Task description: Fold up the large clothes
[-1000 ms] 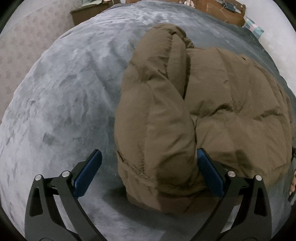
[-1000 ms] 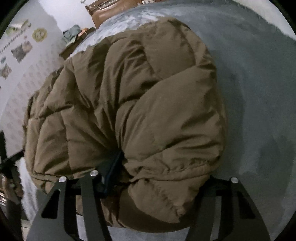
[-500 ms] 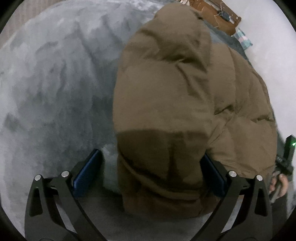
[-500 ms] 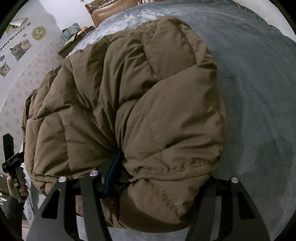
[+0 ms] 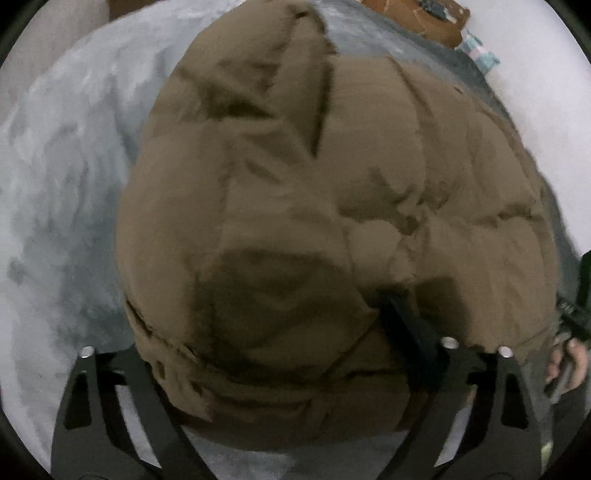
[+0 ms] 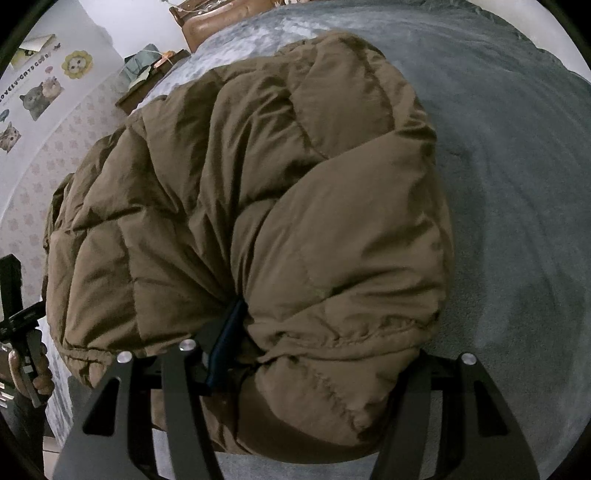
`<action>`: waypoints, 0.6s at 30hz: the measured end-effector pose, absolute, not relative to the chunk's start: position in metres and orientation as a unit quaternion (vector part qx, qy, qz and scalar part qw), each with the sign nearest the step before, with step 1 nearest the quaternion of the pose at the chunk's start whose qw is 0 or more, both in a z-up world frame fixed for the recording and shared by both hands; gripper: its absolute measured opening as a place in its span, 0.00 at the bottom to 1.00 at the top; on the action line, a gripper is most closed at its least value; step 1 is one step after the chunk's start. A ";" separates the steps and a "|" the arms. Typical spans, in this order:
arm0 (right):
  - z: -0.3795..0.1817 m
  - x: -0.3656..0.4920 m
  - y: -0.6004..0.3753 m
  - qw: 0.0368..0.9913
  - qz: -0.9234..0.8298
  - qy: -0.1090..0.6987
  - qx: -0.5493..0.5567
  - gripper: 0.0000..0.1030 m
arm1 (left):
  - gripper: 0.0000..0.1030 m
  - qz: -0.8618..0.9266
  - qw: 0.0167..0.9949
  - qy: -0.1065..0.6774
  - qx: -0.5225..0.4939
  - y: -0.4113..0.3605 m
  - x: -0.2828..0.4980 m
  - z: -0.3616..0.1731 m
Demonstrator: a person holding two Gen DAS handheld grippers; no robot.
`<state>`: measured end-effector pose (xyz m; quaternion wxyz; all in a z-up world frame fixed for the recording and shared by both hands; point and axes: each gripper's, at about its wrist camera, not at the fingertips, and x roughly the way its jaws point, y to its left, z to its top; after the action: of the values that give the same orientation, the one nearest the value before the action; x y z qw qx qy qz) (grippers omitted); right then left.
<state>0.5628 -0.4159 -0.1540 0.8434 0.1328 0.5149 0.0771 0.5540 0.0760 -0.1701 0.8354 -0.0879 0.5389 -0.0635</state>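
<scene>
Right gripper [image 6: 314,354] pinching brown puffer jacket [image 6: 258,206]; grey blanket [image 6: 517,184], cat-sticker wall [image 6: 37,92].

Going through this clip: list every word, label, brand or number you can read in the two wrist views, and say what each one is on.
"LOVELY CATS GOOD" (first and last letters uncertain): curved lettering on the cat sticker sheet on the wall, right wrist view.
Small line below that lettering: too small to read.
Brown puffer jacket: no label or brand showing in either view.
Cardboard box at the top of the left wrist view: any print too blurred to read.
</scene>
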 end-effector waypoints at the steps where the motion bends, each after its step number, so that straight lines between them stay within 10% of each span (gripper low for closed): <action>1: -0.154 0.563 -0.416 0.843 0.077 0.516 0.134 0.58 | 0.80 -0.057 0.838 0.538 -0.070 0.072 0.554 -0.167; 18: -0.170 0.558 -0.449 0.811 0.075 0.546 0.197 0.86 | 0.72 -0.007 0.841 0.537 0.061 0.023 0.558 -0.141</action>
<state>0.5578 -0.4491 -0.1697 0.8110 0.1967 0.5459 0.0745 0.5580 0.0232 -0.1407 0.8411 0.0607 0.5374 -0.0073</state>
